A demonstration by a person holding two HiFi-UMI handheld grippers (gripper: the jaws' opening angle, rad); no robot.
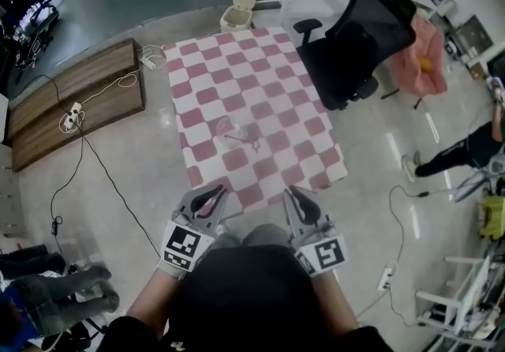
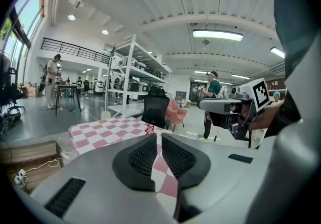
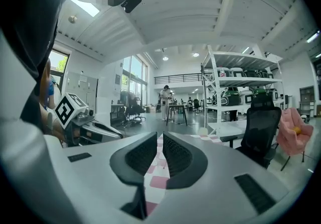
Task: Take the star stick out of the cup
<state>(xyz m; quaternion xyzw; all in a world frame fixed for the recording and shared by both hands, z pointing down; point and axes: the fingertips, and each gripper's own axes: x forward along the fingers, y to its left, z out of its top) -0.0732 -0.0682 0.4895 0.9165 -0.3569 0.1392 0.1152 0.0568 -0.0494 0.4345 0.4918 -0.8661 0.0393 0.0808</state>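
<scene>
On the pink-and-white checked table point(image 1: 260, 82), a clear cup point(image 1: 227, 127) shows faintly near the middle. The star stick point(image 1: 253, 142), thin with a small red star, is just to its right; whether it rests in the cup I cannot tell. The red star point(image 2: 149, 129) peeks just above my jaws in the left gripper view. My left gripper point(image 1: 211, 194) point(image 2: 156, 135) and right gripper point(image 1: 294, 193) point(image 3: 160, 135) hang side by side at the table's near edge, well short of the cup. Both have their pads together with nothing between them.
A black office chair point(image 1: 357, 41) stands at the table's right side, with a pink cushion point(image 1: 418, 54) beyond it. A white bin point(image 1: 240, 6) sits at the far end. Wooden boards point(image 1: 75, 98) and cables lie on the floor to the left. A person point(image 1: 465, 149) stands at right.
</scene>
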